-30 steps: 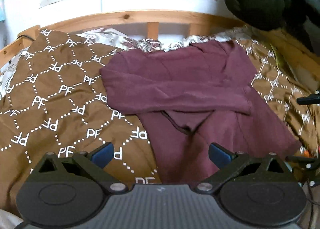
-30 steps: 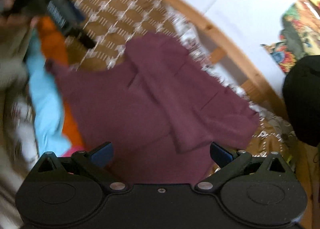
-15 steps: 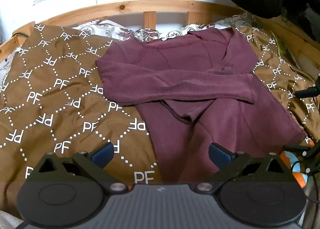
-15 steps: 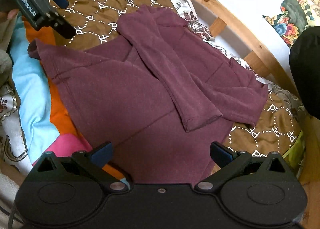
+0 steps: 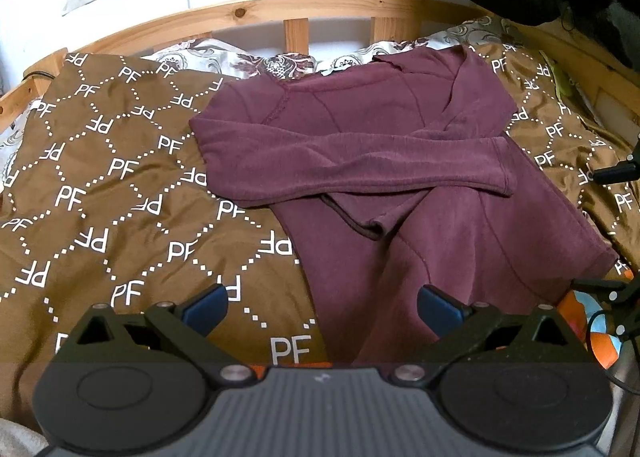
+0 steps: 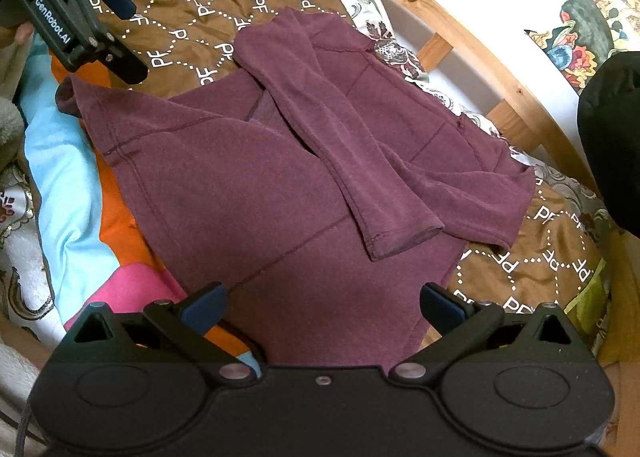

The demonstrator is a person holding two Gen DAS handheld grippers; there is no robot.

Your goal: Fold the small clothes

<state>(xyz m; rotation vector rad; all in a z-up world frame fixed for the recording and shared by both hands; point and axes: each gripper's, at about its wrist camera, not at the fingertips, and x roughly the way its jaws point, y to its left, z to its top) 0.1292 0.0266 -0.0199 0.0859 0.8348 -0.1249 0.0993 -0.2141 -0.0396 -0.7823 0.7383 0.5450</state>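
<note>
The maroon top (image 5: 384,161) is soft matt knit cloth, the brown printed cover (image 5: 120,185) has a slight satin sheen, and the bed rail (image 5: 280,7) is smooth wood.

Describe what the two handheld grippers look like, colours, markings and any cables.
Both are black plastic with two round discs at the base and angled link arms ending in blue finger pads. The left gripper has a grey ribbed centre panel; the right gripper has a plain black one with a small screw. Seen from the right wrist view, the left one carries white "GenRobot.AI" lettering. A thin dark cable trails at the lower left.
</note>
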